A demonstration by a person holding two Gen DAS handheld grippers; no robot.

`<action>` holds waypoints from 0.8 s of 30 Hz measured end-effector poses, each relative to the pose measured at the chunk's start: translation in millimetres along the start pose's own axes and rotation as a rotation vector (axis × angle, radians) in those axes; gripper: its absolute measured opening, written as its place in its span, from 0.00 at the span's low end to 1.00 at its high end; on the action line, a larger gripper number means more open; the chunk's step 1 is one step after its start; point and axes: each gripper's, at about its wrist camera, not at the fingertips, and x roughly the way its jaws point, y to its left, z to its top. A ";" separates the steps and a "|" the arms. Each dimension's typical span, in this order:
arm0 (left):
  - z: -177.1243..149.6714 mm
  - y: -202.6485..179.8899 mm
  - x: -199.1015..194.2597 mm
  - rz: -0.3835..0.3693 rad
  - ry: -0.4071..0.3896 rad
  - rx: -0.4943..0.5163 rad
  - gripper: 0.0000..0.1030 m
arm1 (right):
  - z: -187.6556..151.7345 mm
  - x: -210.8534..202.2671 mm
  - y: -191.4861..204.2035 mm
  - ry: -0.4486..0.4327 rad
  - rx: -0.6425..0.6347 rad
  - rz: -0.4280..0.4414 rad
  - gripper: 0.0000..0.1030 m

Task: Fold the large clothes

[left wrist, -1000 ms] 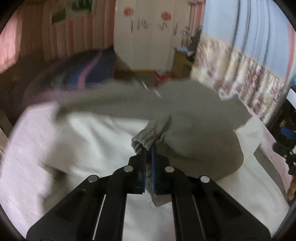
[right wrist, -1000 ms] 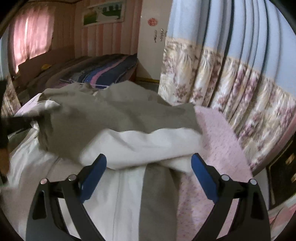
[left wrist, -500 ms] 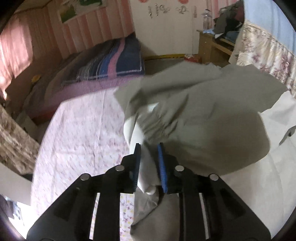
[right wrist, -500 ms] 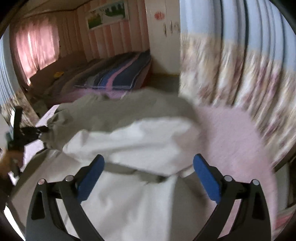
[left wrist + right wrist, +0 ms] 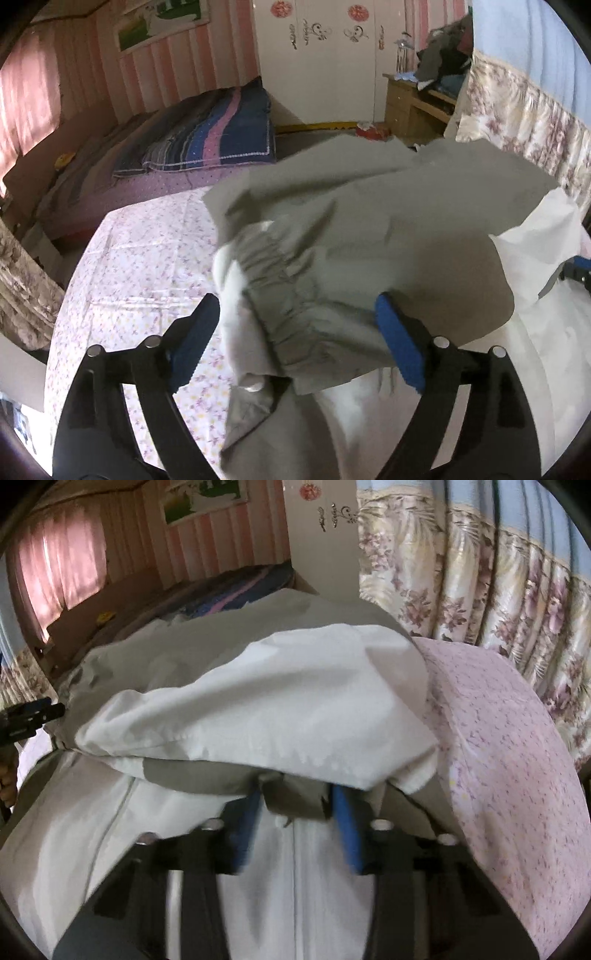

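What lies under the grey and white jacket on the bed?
Under the jacket a pink flowered bedsheet shows on both sides. The part of the sheet beneath the cloth is covered, so anything there cannot be seen.

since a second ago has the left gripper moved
Yes. The left gripper swung left: the striped blanket now sits farther right in its view. Its jaws have just been opening, and the gathered cuff lies loose between them.

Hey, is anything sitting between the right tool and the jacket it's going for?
Nothing visible. The right tool has just been closing, its blue pads either side of a grey fold of the grey-and-white jacket; whether they already pinch it is unclear. Only that cloth lies in the gap.
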 end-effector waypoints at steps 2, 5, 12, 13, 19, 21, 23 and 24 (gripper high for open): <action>-0.3 -6.4 8.4 -0.003 0.017 0.012 0.79 | 3.9 -3.6 -3.8 -0.023 -0.011 -0.026 0.12; -0.7 -9.2 25.4 0.033 0.076 0.044 0.18 | 10.2 -18.5 -4.4 -0.080 -0.078 -0.135 0.08; -8.5 -8.6 38.1 0.148 0.099 0.111 0.08 | 2.9 4.7 -40.5 0.022 0.026 -0.162 0.18; -10.6 -4.6 37.4 0.141 0.092 0.098 0.09 | 2.2 -3.3 -44.1 0.007 0.046 -0.145 0.35; 6.0 17.9 -8.4 0.158 0.009 0.034 0.58 | 11.9 -61.9 -37.2 -0.038 0.007 -0.082 0.76; 20.2 20.4 -31.4 0.147 -0.044 0.009 0.76 | 28.5 -91.1 -30.9 -0.113 0.001 -0.084 0.83; 38.2 16.1 -46.7 0.102 -0.076 -0.019 0.87 | 45.4 -98.4 -23.7 -0.145 -0.002 -0.057 0.86; 46.5 11.3 -49.6 0.079 -0.081 -0.030 0.90 | 60.9 -93.7 -17.8 -0.154 -0.012 -0.050 0.87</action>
